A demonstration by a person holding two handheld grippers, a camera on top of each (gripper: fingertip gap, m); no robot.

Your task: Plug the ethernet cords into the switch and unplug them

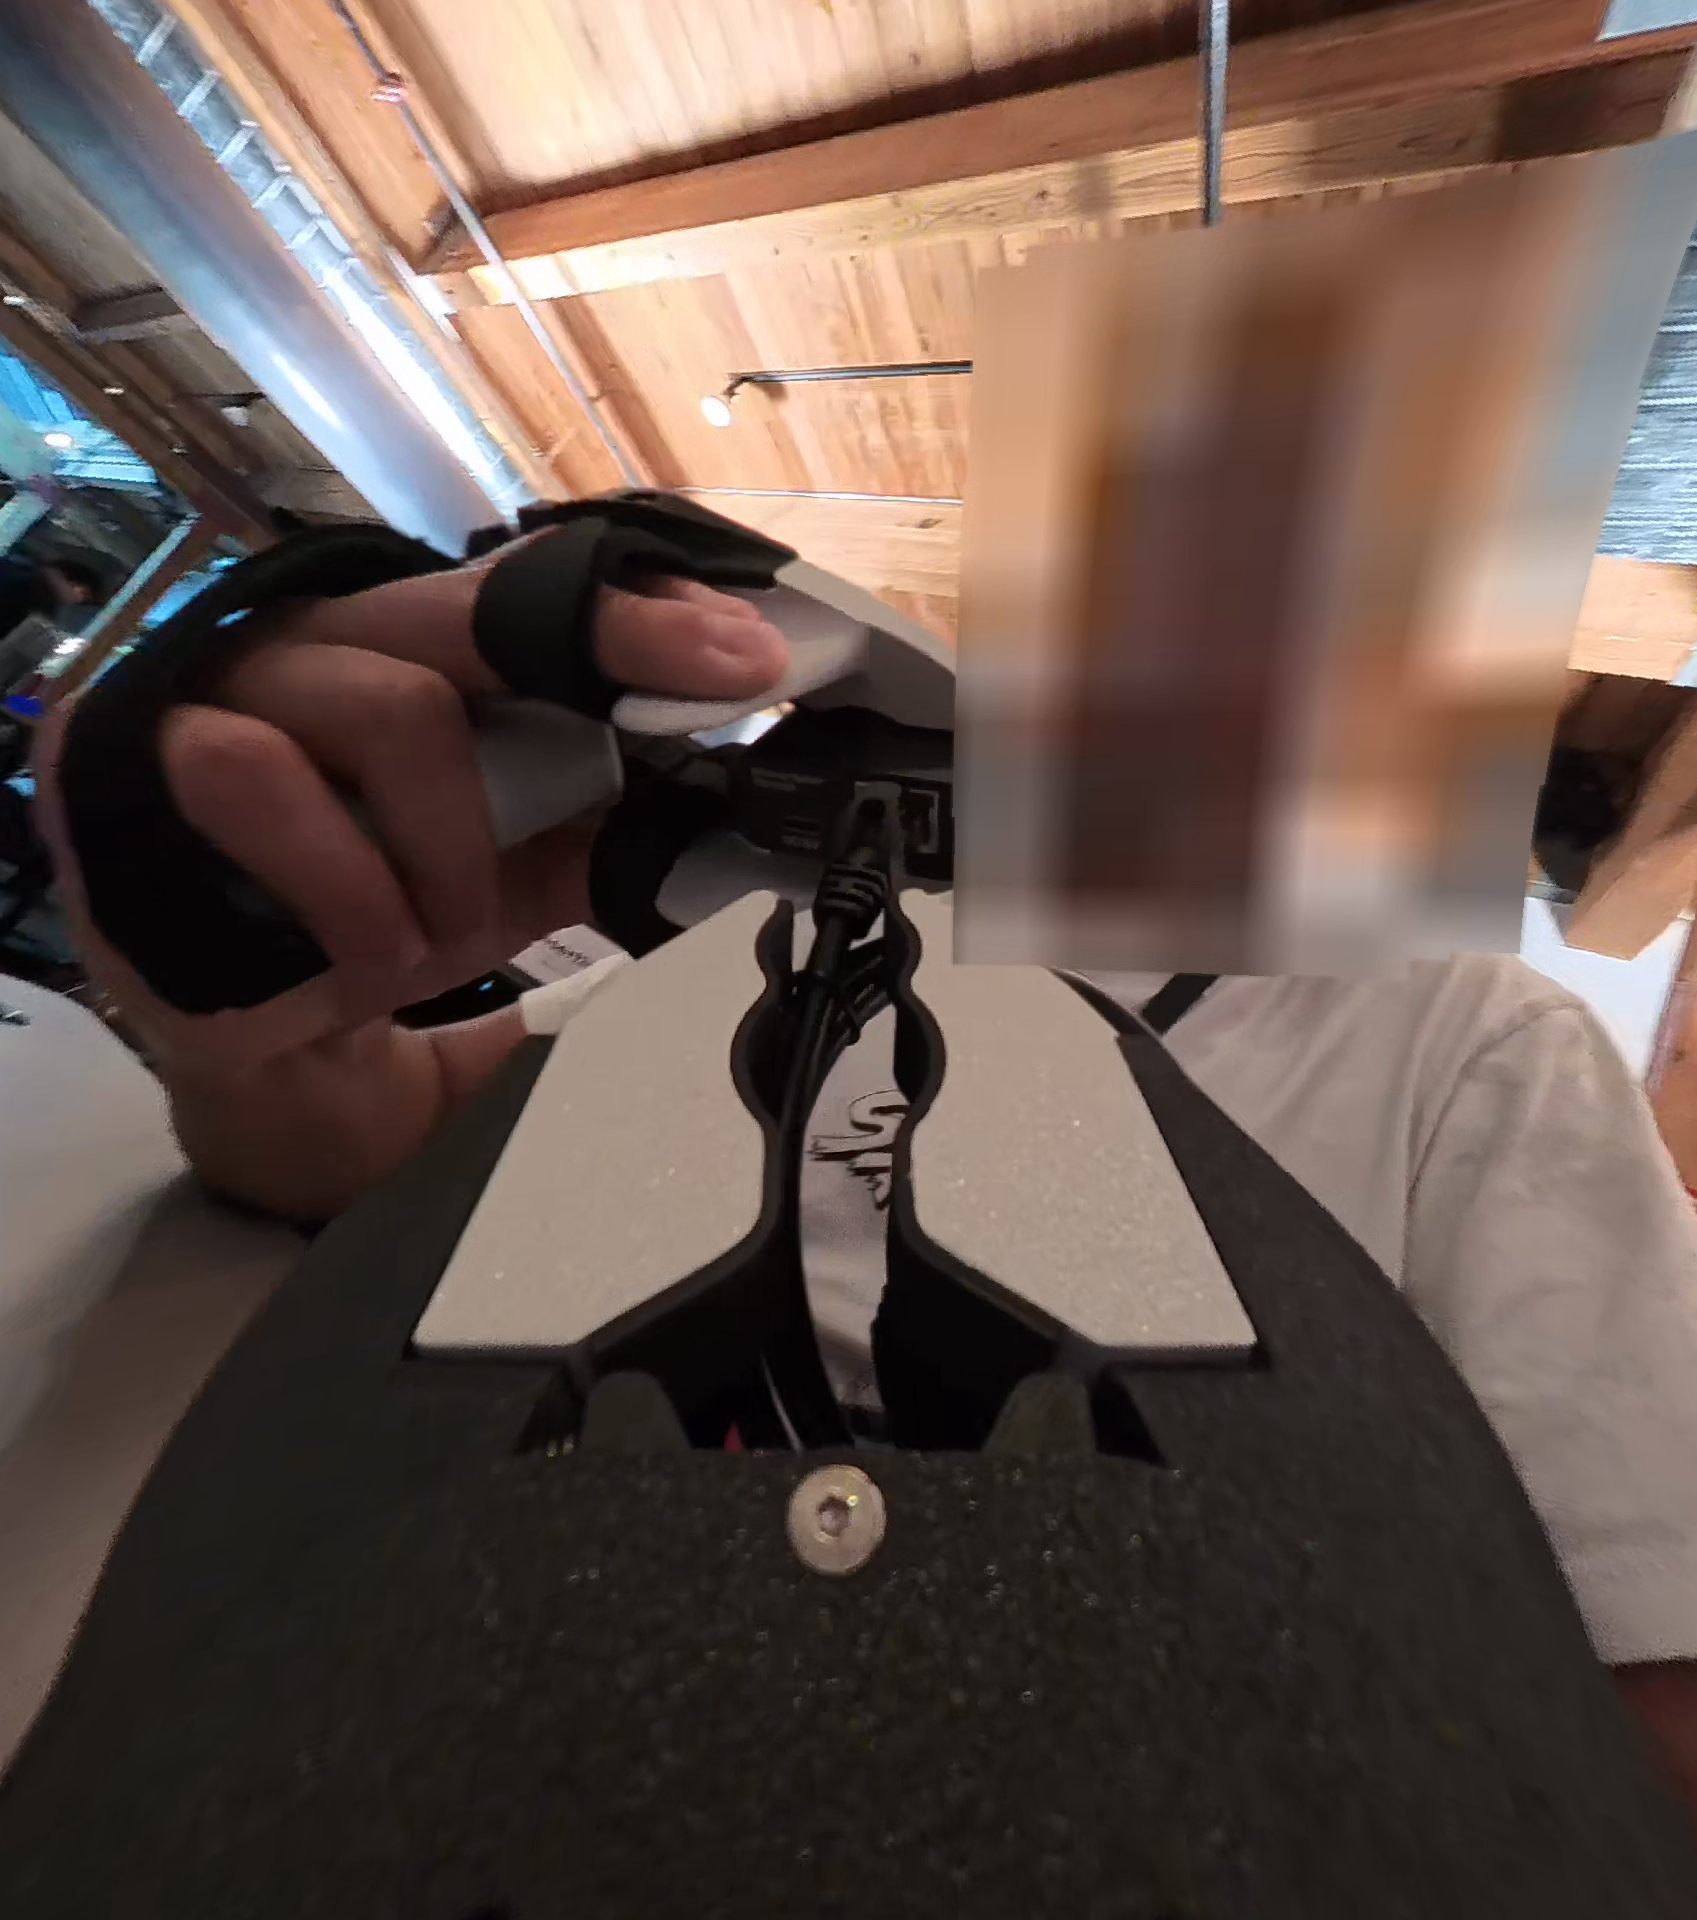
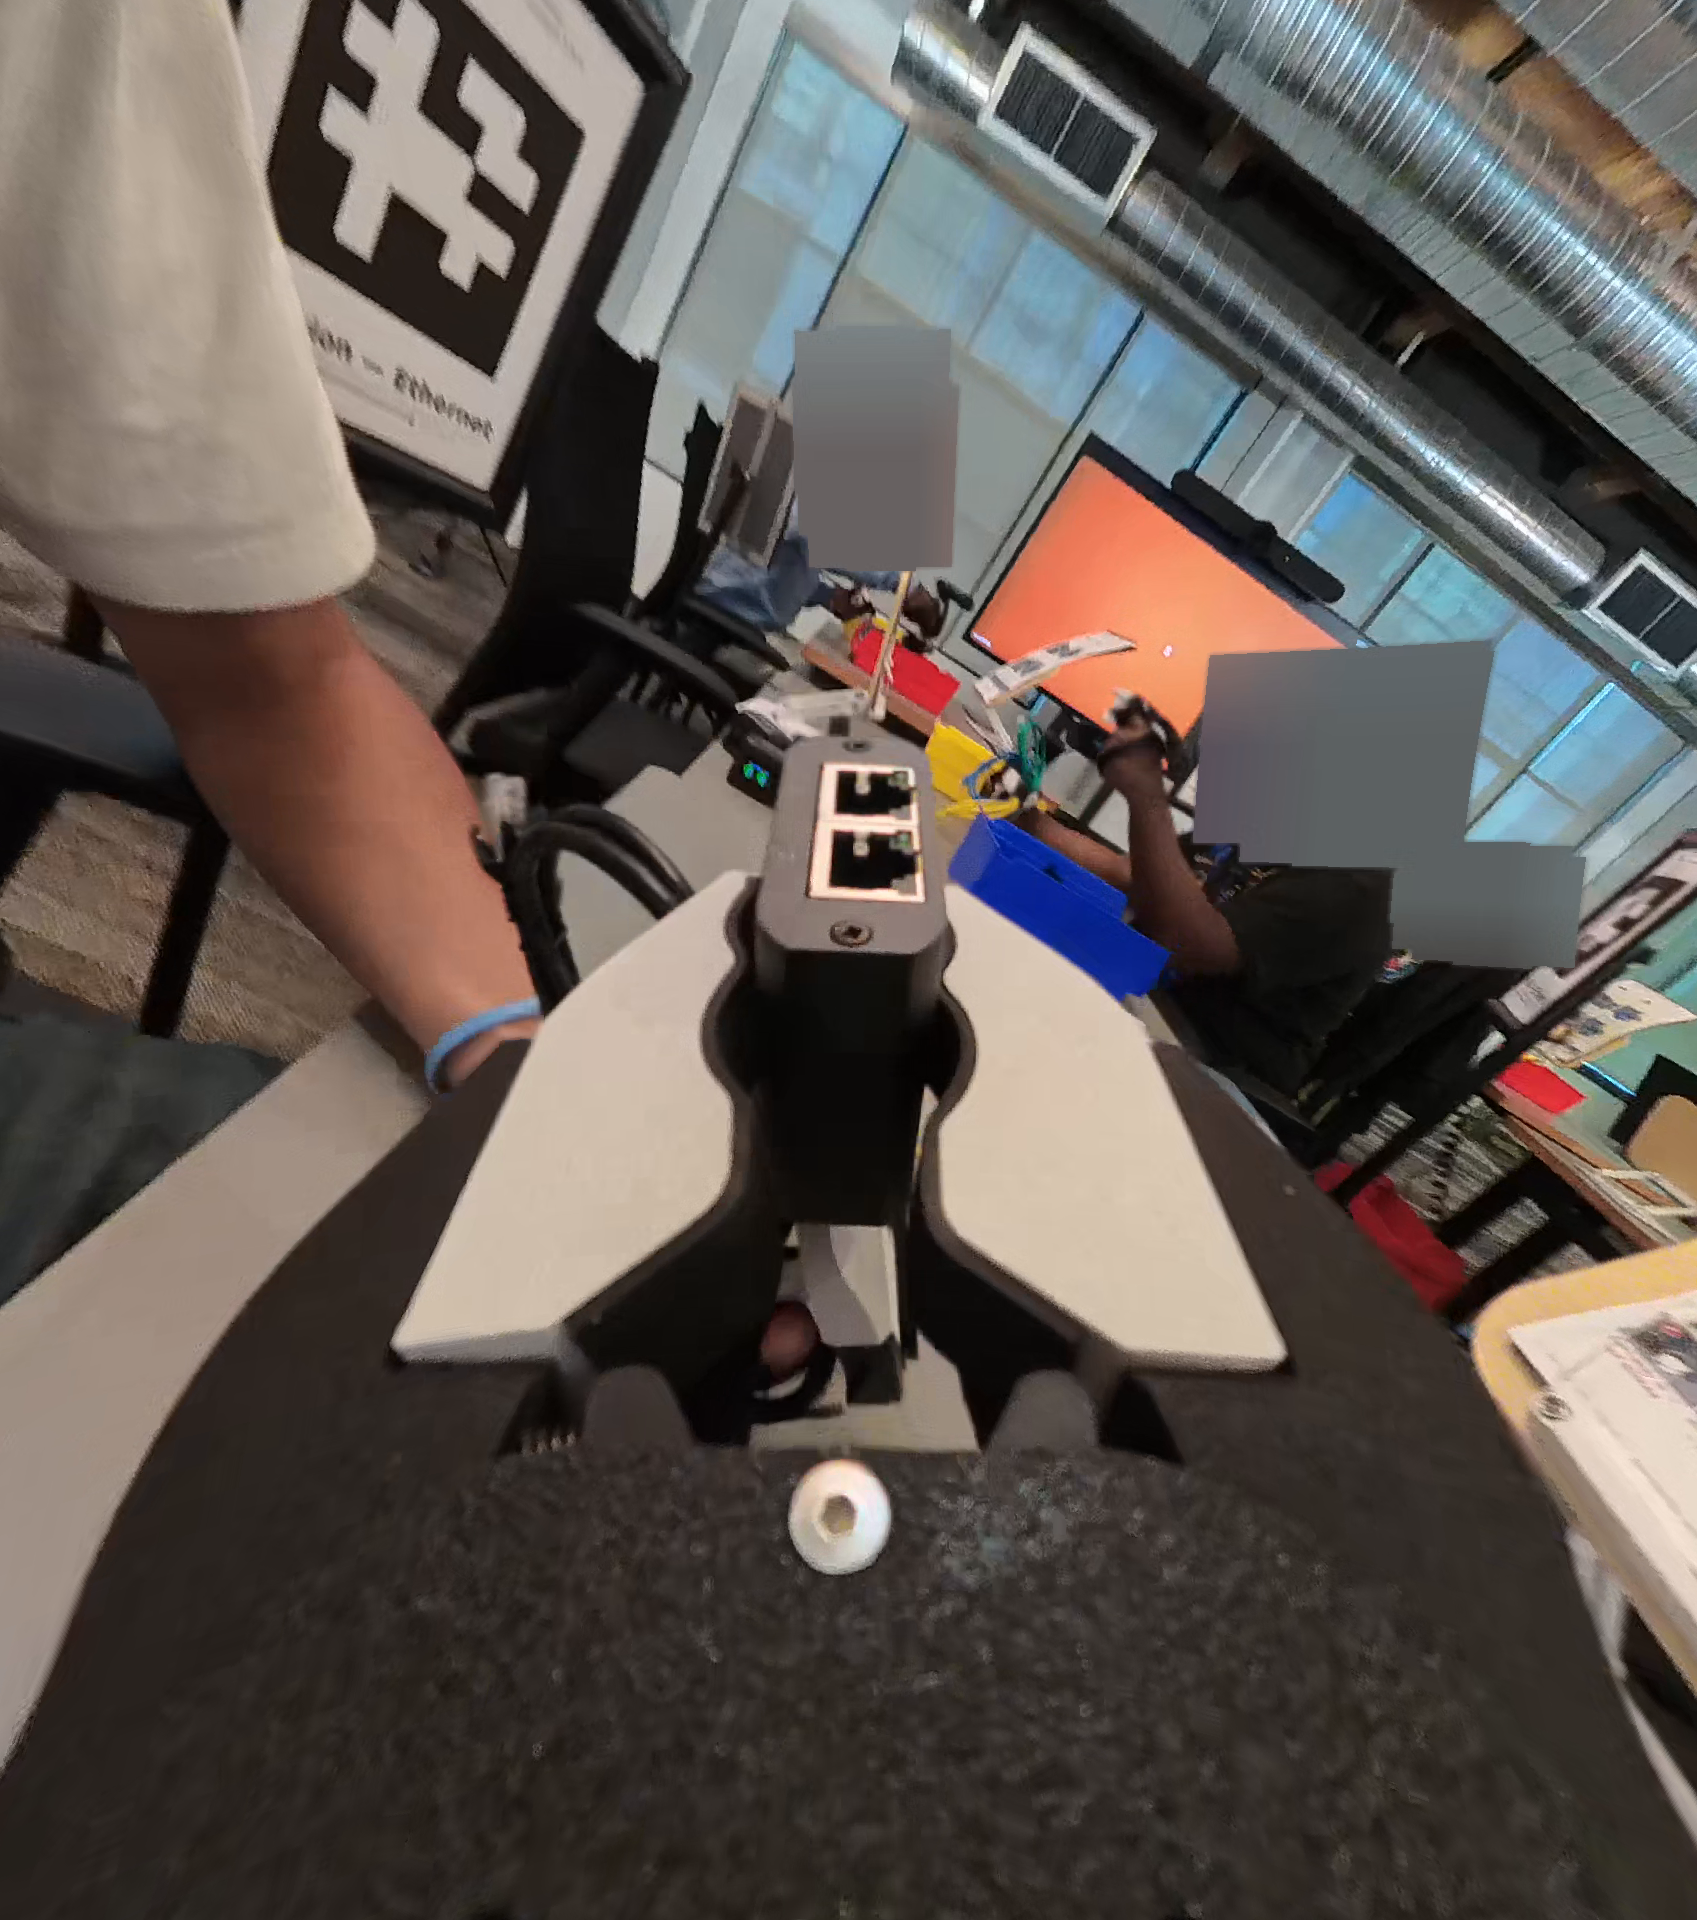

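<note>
The right tool [image 2: 849, 997] clamps the small rigid black switch [image 2: 849, 862] by its flat sides, ports outward, while the left tool [image 1: 839, 966] pinches the limp ethernet cord [image 1: 828, 956] just behind its stiff, probably fragile-latched plug [image 1: 870, 826], seated in a port.

Cord [image 1: 828, 966] between left hand-held gripper [image 1: 839, 935] fingers, plugged into switch [image 1: 823, 805].

Left gripper [image 1: 839, 935] fingers nearly closed, right gripper [image 2: 849, 935] fingers clamped, both angled upward
</note>
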